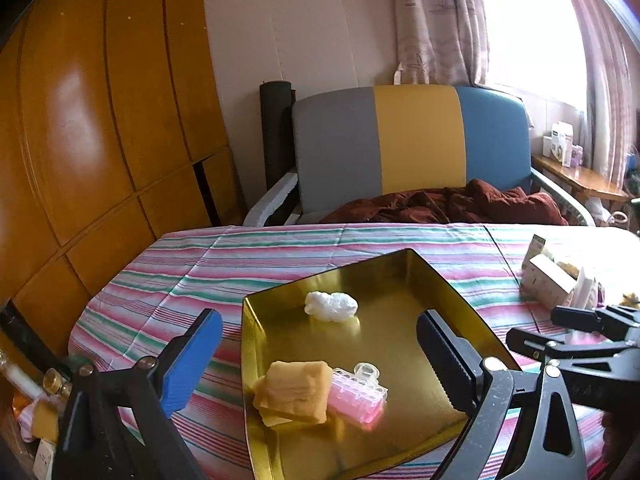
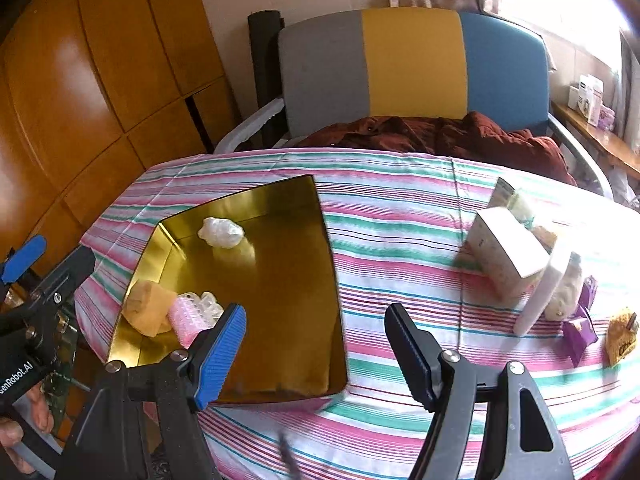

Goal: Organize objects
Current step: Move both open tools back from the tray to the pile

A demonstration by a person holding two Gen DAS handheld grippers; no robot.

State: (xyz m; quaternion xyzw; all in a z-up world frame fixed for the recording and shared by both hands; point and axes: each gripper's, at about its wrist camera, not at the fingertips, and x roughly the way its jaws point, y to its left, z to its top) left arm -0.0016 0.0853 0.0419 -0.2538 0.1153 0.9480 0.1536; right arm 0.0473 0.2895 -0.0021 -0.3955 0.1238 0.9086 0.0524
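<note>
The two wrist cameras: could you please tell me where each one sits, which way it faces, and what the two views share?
Left wrist view: on the left gripper, looking down over the gold tray toward the striped armchair; its own open fingers show, and the right gripper at the right edge.
Right wrist view: on the right gripper, over the striped tablecloth, tray to the left, cream box to the right; open fingers, and a hand holding the left gripper.
Shared: tray with white wad, yellow sponge, pink roller; armchair.

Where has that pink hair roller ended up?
The pink hair roller lies inside the gold tray, at its near-left corner, touching the yellow sponge.
</note>
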